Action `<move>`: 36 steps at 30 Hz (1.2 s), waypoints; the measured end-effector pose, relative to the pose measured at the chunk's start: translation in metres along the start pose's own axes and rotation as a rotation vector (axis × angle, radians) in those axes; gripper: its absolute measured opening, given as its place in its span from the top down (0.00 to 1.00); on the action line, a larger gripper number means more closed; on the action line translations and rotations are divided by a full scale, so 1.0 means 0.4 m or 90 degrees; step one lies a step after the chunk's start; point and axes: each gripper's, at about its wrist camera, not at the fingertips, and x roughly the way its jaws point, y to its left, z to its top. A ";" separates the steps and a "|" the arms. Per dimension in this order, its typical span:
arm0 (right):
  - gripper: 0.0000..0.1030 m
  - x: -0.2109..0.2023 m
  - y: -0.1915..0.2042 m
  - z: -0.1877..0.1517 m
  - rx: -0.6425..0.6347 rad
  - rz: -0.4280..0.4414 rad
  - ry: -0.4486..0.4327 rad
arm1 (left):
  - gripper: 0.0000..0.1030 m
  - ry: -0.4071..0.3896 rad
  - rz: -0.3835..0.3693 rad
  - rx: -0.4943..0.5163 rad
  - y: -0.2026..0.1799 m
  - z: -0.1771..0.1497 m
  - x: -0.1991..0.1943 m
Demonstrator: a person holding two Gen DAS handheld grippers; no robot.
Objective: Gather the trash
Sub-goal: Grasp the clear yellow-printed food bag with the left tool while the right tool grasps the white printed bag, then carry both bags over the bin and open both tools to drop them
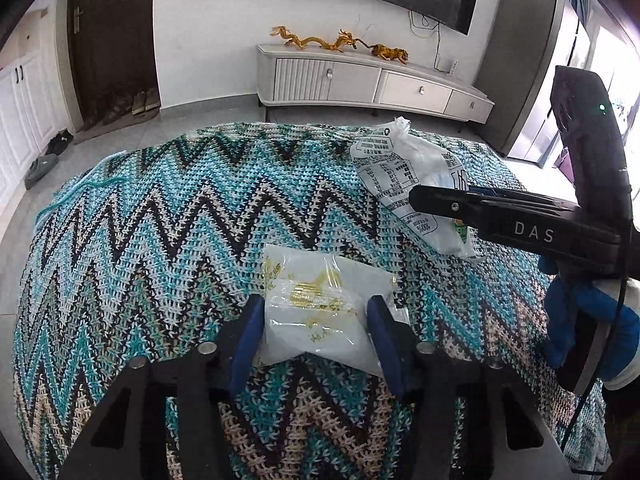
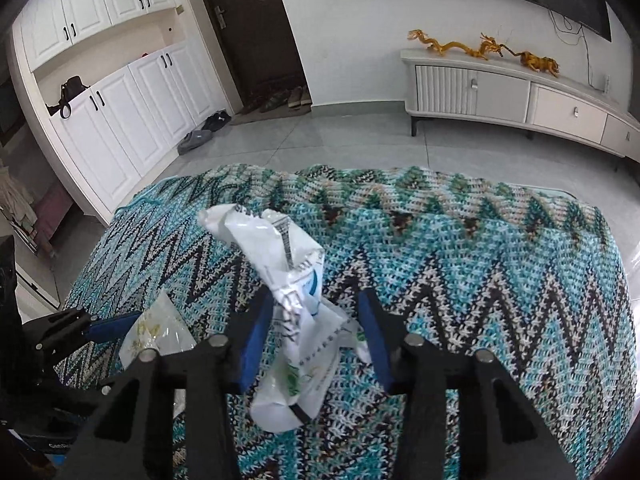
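While our left gripper [image 1: 316, 326] pinches the gold-printed wrapper [image 1: 320, 312] on the zigzag knit cover [image 1: 160, 240], our right gripper [image 2: 316, 340] straddles the crumpled white packet [image 2: 296, 304], one pad apparently clear; thin film may slip free on lifting.

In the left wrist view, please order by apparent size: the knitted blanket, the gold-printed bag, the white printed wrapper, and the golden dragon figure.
1. knitted blanket, by far the largest.
2-3. gold-printed bag and white printed wrapper look alike; the bag is nearer the camera, so unsure.
4. golden dragon figure, smallest, but it stands far away.
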 end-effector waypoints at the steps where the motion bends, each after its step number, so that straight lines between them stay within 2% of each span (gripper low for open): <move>1: 0.72 -0.002 0.001 -0.005 0.000 0.004 0.001 | 0.62 -0.001 -0.001 0.002 0.000 -0.004 -0.005; 2: 0.73 -0.008 0.003 -0.010 -0.002 0.005 0.000 | 0.74 -0.001 -0.004 0.007 -0.005 -0.008 -0.008; 5: 0.78 -0.044 0.008 -0.024 -0.006 0.005 -0.007 | 0.88 -0.003 0.001 0.015 -0.002 -0.034 -0.039; 13: 0.81 -0.217 0.015 -0.076 -0.010 0.009 -0.038 | 0.90 -0.036 0.014 -0.001 -0.041 -0.068 -0.157; 21: 0.82 -0.468 0.001 -0.162 -0.002 0.004 -0.099 | 0.91 -0.077 0.026 0.031 -0.131 -0.078 -0.334; 26: 0.82 -0.638 -0.059 -0.235 0.020 -0.022 -0.147 | 0.91 -0.102 0.014 0.067 -0.243 -0.065 -0.407; 30: 0.82 -0.765 -0.130 -0.307 0.038 -0.069 -0.180 | 0.91 -0.107 -0.016 0.104 -0.363 -0.046 -0.436; 36: 0.82 -0.896 -0.339 -0.448 0.125 -0.167 -0.198 | 0.91 -0.066 -0.084 0.175 -0.614 -0.011 -0.369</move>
